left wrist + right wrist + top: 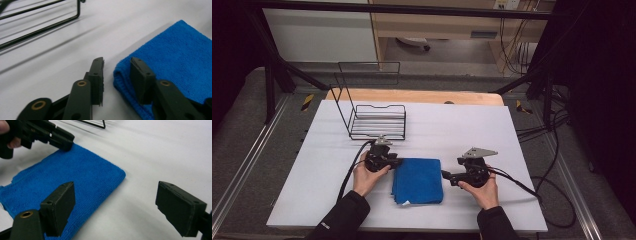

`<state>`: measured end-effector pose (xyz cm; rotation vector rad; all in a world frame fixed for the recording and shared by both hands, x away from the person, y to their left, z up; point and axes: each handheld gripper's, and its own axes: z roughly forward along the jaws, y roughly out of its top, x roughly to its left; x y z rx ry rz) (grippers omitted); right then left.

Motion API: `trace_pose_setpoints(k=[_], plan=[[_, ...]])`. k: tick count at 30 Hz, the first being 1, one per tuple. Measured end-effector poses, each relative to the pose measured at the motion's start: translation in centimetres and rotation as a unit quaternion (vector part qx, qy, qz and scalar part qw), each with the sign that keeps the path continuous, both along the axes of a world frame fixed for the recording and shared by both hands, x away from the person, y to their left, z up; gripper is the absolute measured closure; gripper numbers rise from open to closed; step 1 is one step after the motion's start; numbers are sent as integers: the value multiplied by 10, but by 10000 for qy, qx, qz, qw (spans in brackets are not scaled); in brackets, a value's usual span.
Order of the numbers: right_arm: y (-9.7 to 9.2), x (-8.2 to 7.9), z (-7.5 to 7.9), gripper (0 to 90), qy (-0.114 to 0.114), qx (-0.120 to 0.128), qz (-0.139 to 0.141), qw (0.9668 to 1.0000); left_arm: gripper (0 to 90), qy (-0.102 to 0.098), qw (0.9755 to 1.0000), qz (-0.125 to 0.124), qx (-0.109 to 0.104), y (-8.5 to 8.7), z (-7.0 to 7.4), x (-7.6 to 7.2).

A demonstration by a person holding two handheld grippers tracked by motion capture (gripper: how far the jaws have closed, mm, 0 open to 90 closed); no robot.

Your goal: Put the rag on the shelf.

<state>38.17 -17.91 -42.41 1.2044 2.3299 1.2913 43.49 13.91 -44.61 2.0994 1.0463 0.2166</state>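
The folded blue terry cloth [418,180] lies between both grippers. The left gripper [116,75] straddles its corner with jaws part-closed — seemingly not yet pinching — while the right gripper [117,210] stands wide open, one jaw above the cloth's edge, holding nothing.

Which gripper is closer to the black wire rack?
Left. The left gripper sits just in front of the wire rack, at the blue cloth's corner; the right gripper is farther, across the cloth.
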Motion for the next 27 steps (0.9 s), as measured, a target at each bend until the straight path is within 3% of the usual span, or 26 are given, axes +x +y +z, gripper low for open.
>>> trace_pose_setpoints(k=[7, 8, 9, 10, 15, 21, 27], plan=[[0, 5, 0, 156, 6, 92, 44, 9999, 670, -35, 9999, -9, 99, -5, -3, -2], [1, 6, 1, 161, 22, 70, 52, 10000, 688, 13, 10000, -20, 75, -5, -3, -2], [3, 10, 2, 173, 51, 28, 64, 10000, 764, 71, 9999, -65, 34, -6, -3, -2], [3, 10, 2, 173, 51, 28, 64, 10000, 764, 91, 9999, -61, 15, -6, -3, -2], [12, 24, 1, 227, 84, 38, 98, 9999, 806, 135, 9999, -80, 2, -6, -3, -2], [24, 46, -11, 315, 312, -56, -31, 9995, 822, 76, 9999, -75, 17, -7, -4, -4], [30, 51, -23, 433, 379, -196, -67, 9991, 822, 62, 9999, -87, 1, -7, -4, -4]])
